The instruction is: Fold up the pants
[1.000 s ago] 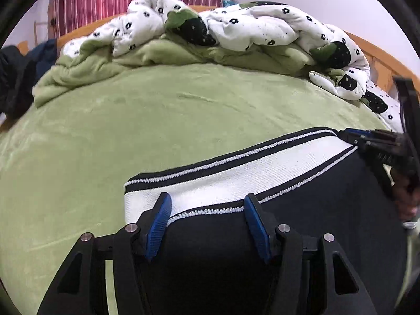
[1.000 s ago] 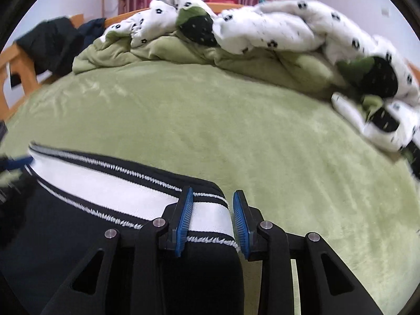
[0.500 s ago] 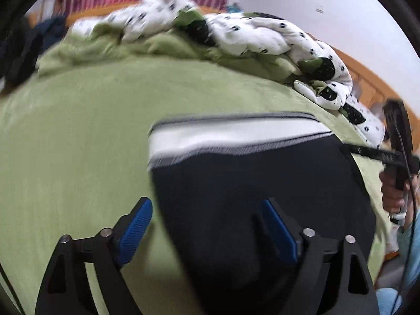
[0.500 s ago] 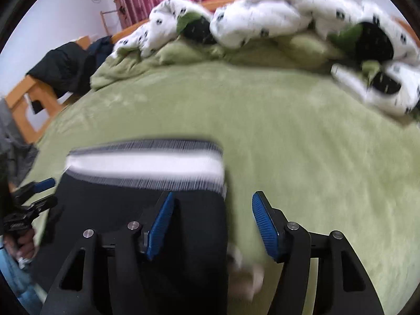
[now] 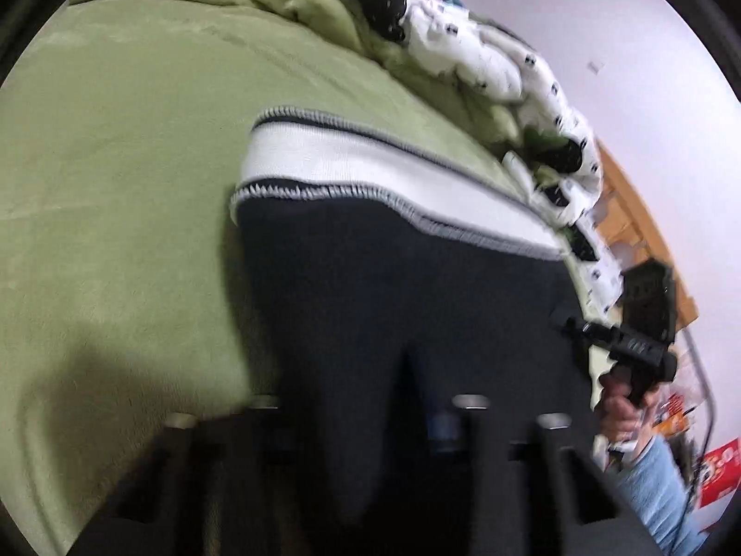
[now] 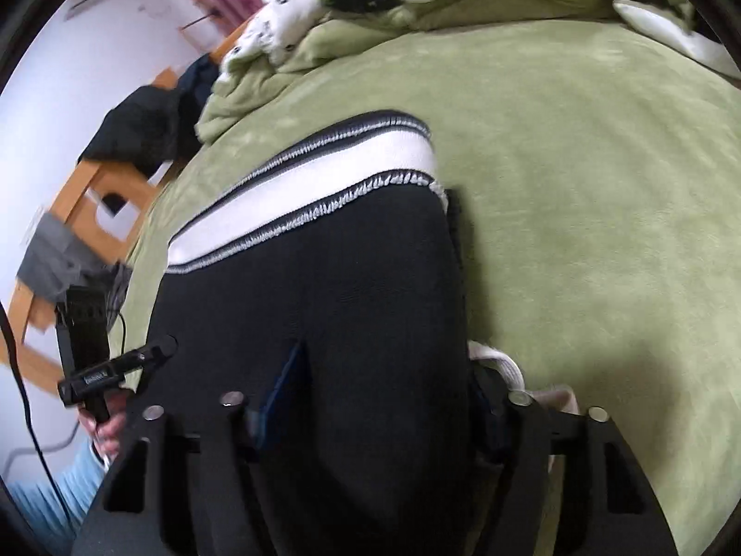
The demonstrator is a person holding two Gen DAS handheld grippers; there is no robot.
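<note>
Two grippers noted: my right gripper [image 6: 375, 398] stands wide open astride the near end of the black pants [image 6: 324, 278] lying on the green bed [image 6: 579, 162]; my left gripper [image 5: 361, 421] is blurred, opening indeterminate.

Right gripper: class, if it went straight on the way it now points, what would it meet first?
Probably the black pants that lie directly ahead of the right gripper, then their white waistband; depth is unclear.
</note>
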